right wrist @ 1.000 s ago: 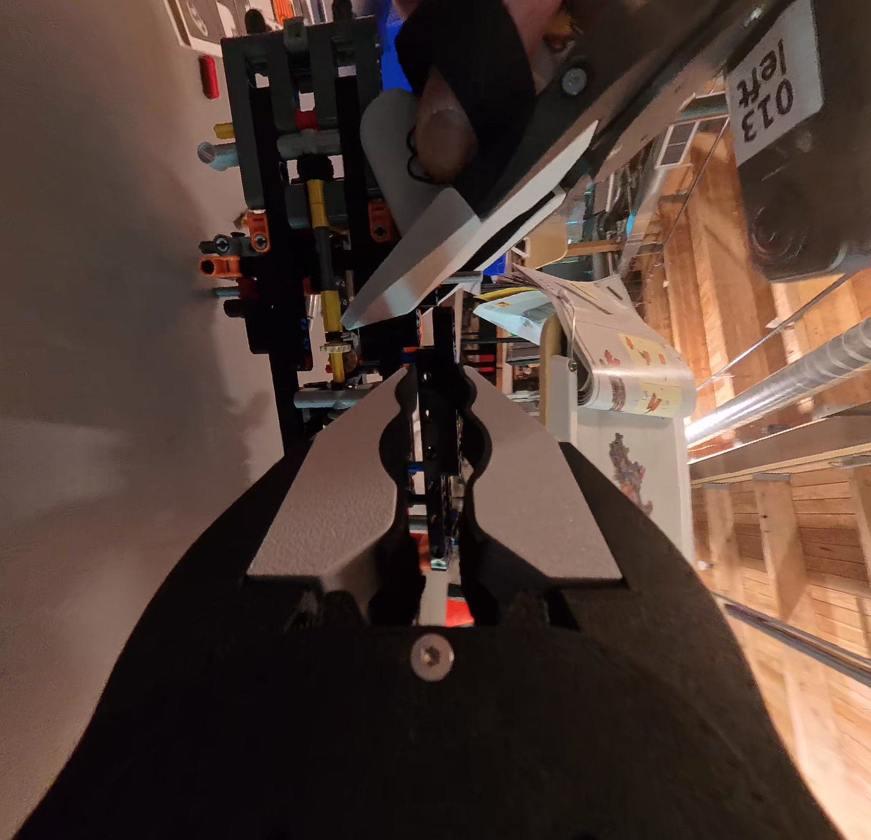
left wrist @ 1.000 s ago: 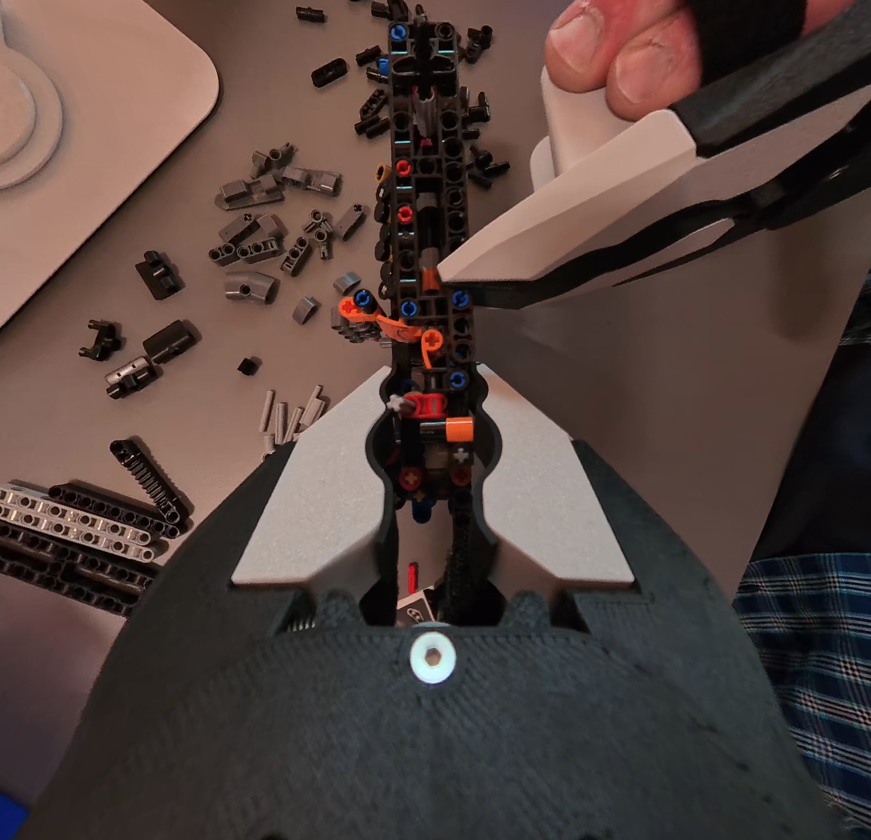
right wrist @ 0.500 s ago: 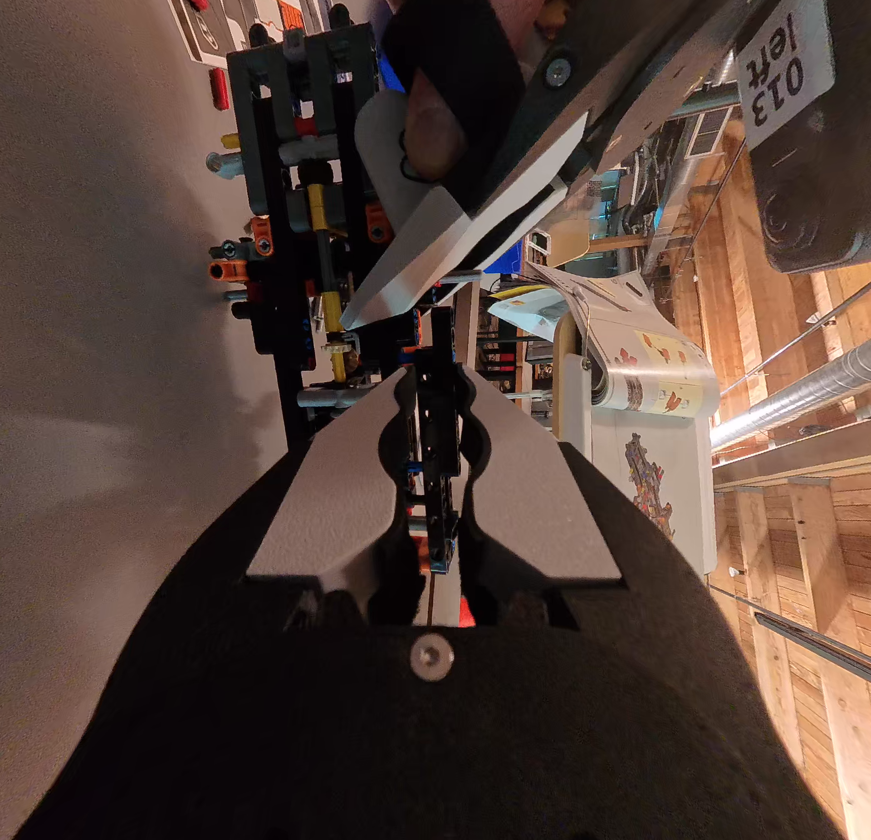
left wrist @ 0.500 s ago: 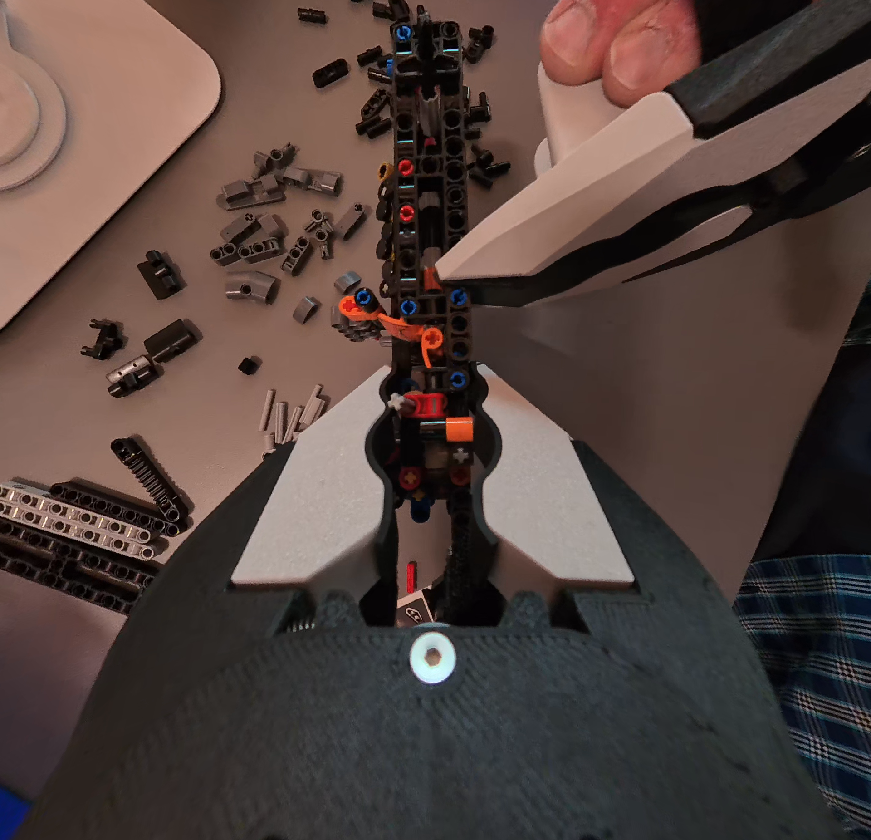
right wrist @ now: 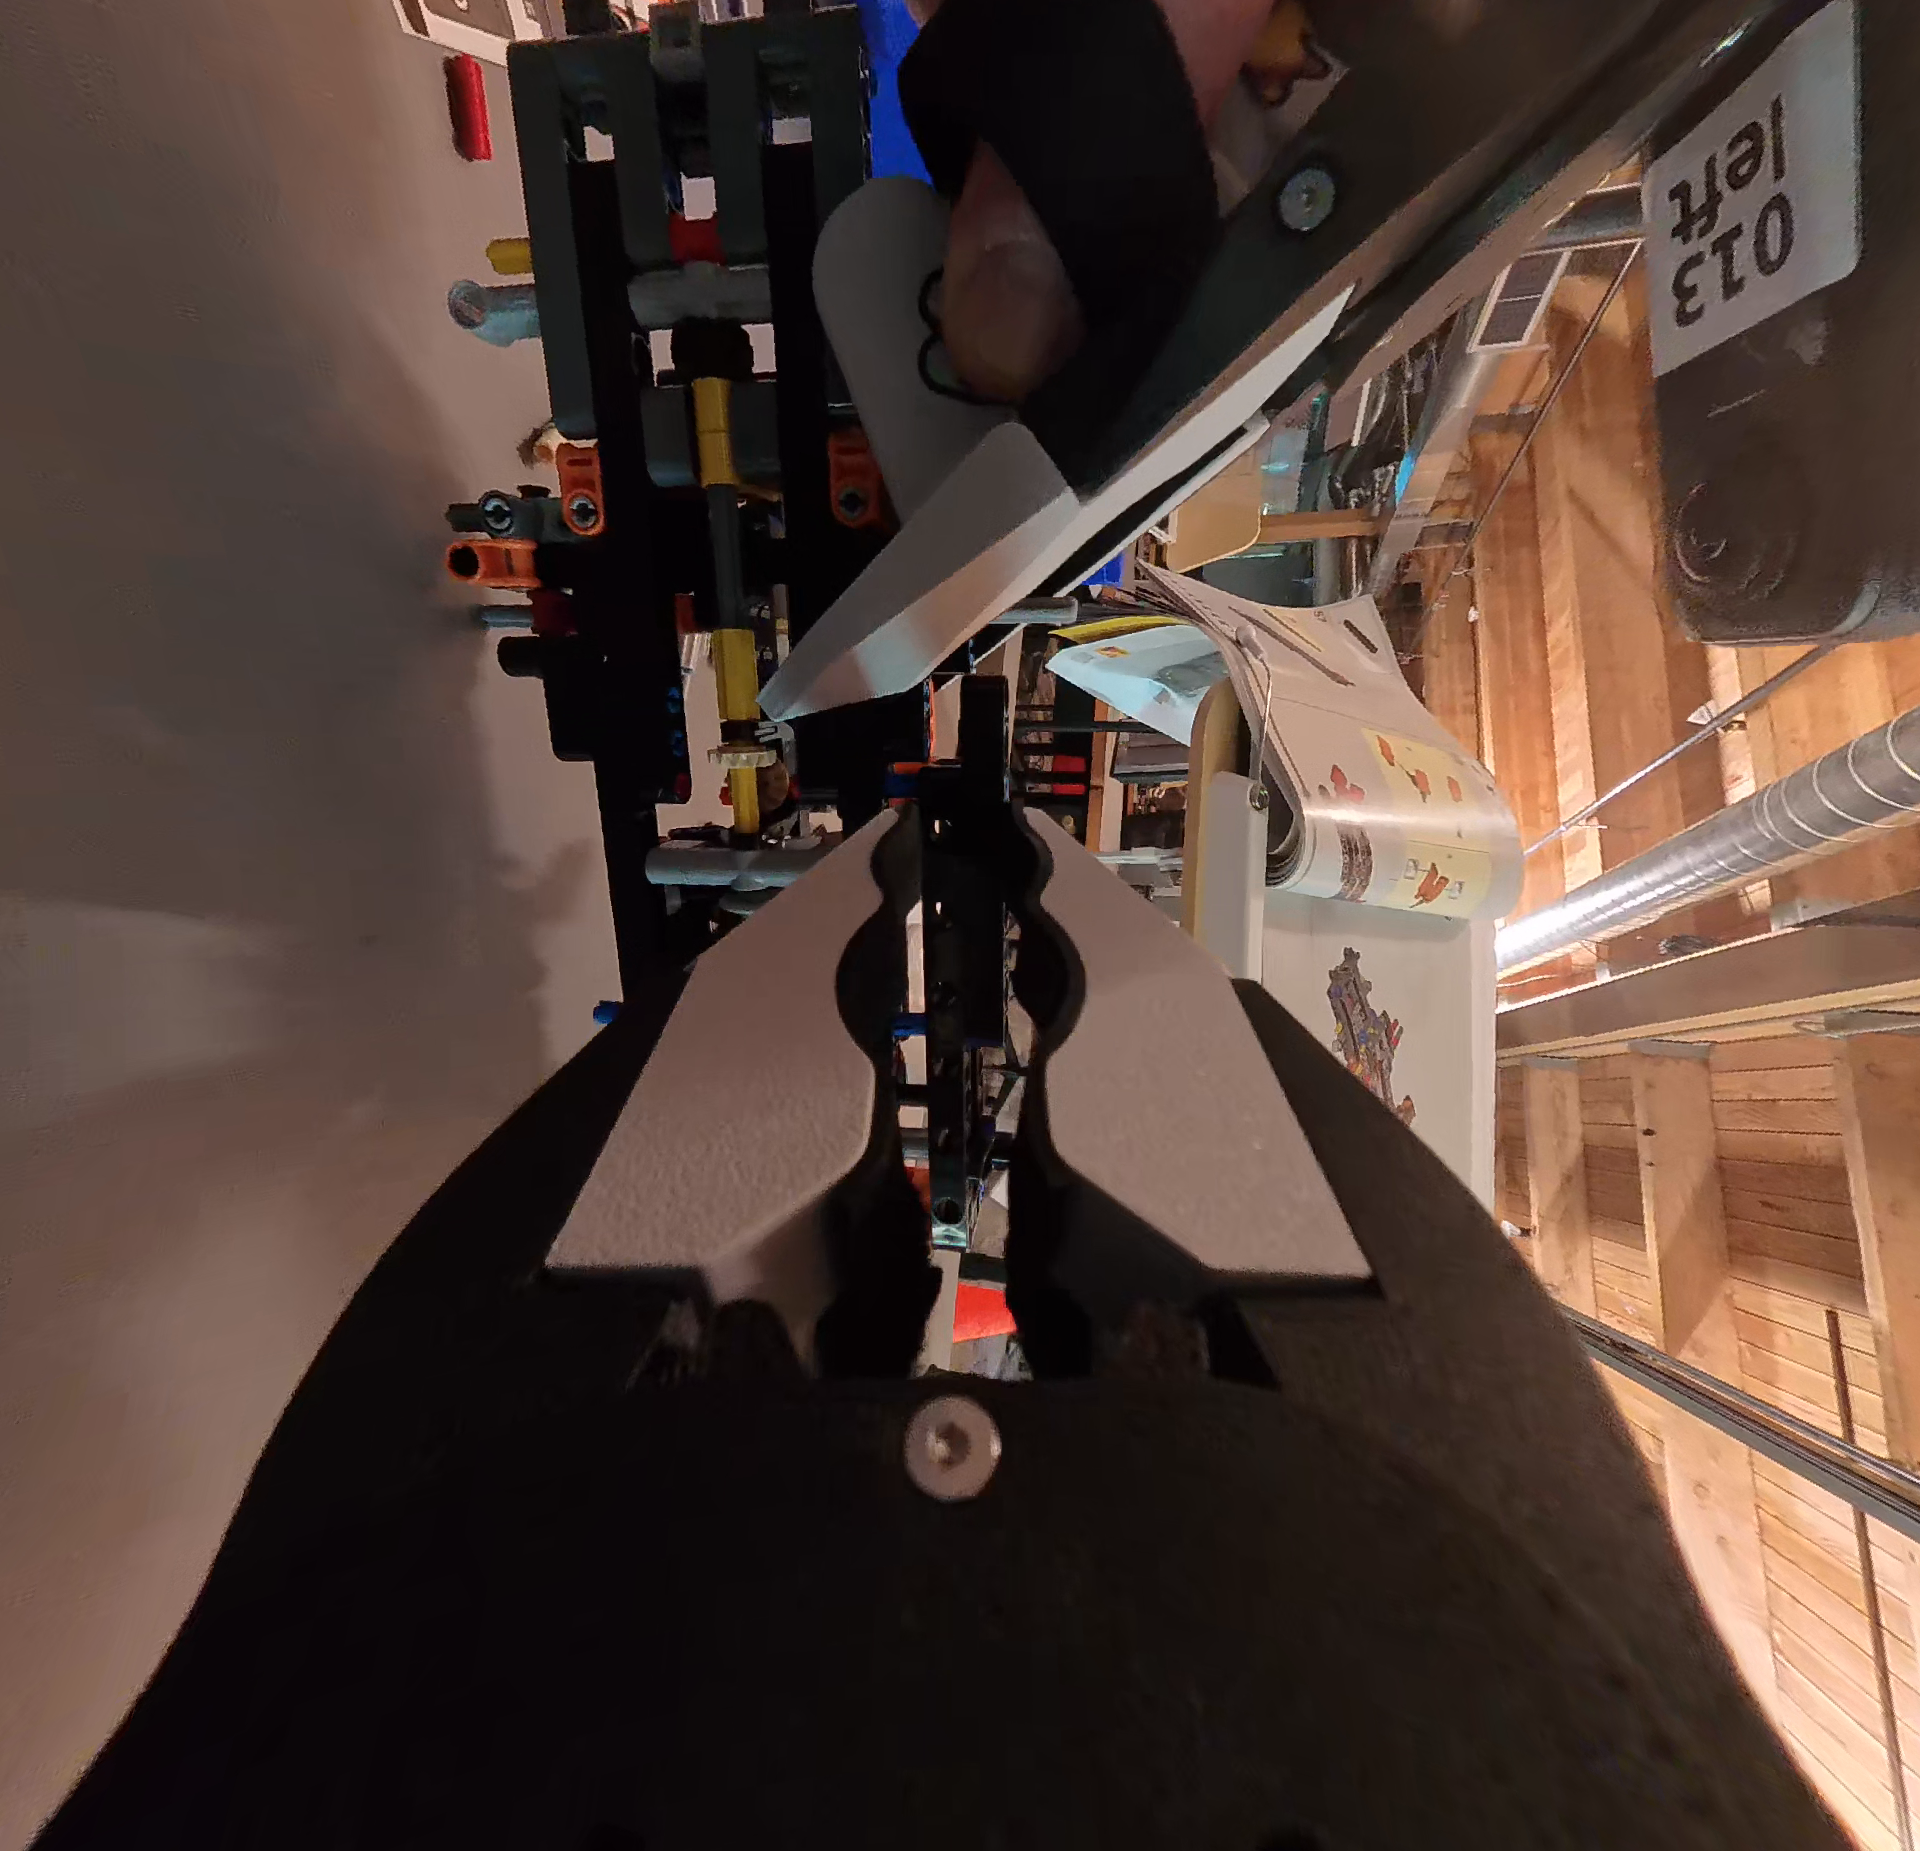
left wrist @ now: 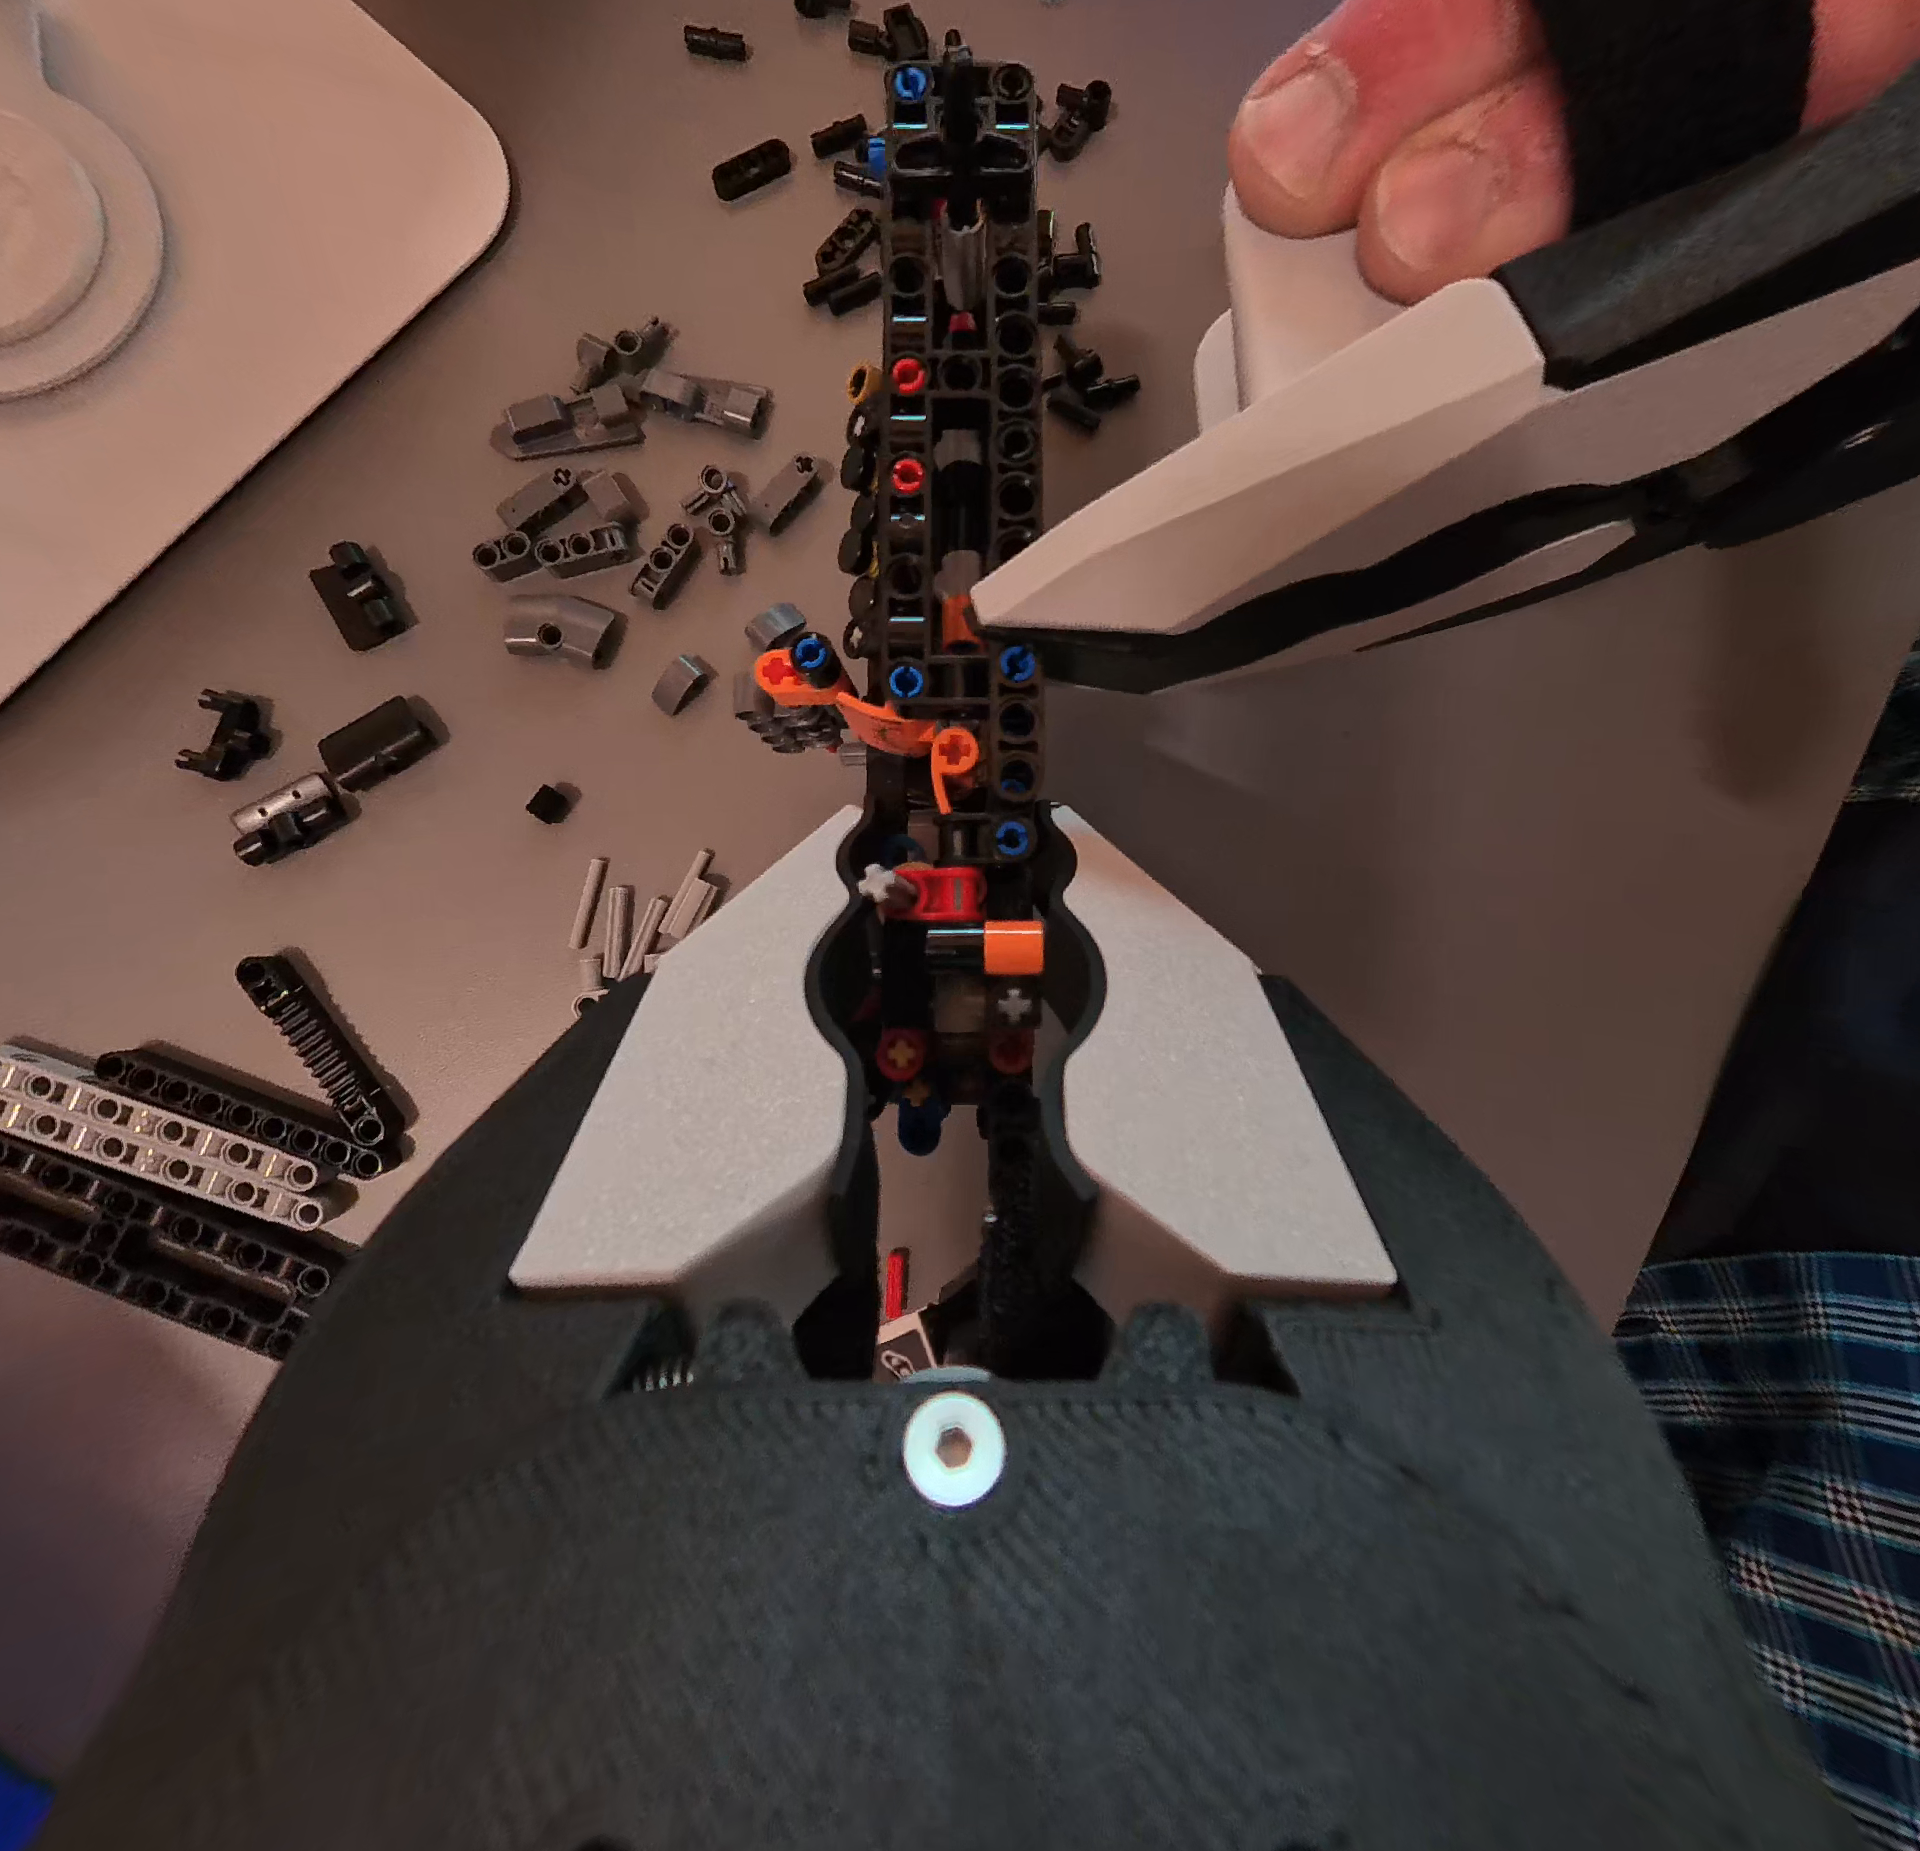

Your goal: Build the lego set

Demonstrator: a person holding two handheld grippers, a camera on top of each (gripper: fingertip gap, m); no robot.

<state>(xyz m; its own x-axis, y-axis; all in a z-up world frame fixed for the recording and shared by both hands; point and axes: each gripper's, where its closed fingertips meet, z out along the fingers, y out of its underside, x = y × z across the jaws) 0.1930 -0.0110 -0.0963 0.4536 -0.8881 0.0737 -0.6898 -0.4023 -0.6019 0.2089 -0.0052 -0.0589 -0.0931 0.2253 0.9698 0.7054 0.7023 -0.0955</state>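
Note:
A long black Technic assembly (left wrist: 961, 430) with red, blue and orange pins is held above the table. My left gripper (left wrist: 956, 825) is shut on its near end. My right gripper (left wrist: 997, 632) comes in from the right, and its tips meet the assembly's right beam about halfway along. In the right wrist view, my right gripper (right wrist: 961, 814) is shut on a thin black beam (right wrist: 956, 970) seen edge-on at the assembly's side (right wrist: 623, 658). The left gripper (right wrist: 790, 705) shows above it, held by a hand (right wrist: 997, 315).
Loose grey pieces (left wrist: 623, 419) and black pins (left wrist: 748, 165) lie on the table left of the assembly. Stacked black and grey beams (left wrist: 156, 1157) lie at the left edge. A beige pad (left wrist: 260, 191) is at the top left. An instruction booklet on a stand (right wrist: 1382, 762) is behind. My right fingertips sit around 4 centimetres from my left ones.
Both grippers keep their hold on the assembly. The views shift only slightly; nothing was let go or picked up.

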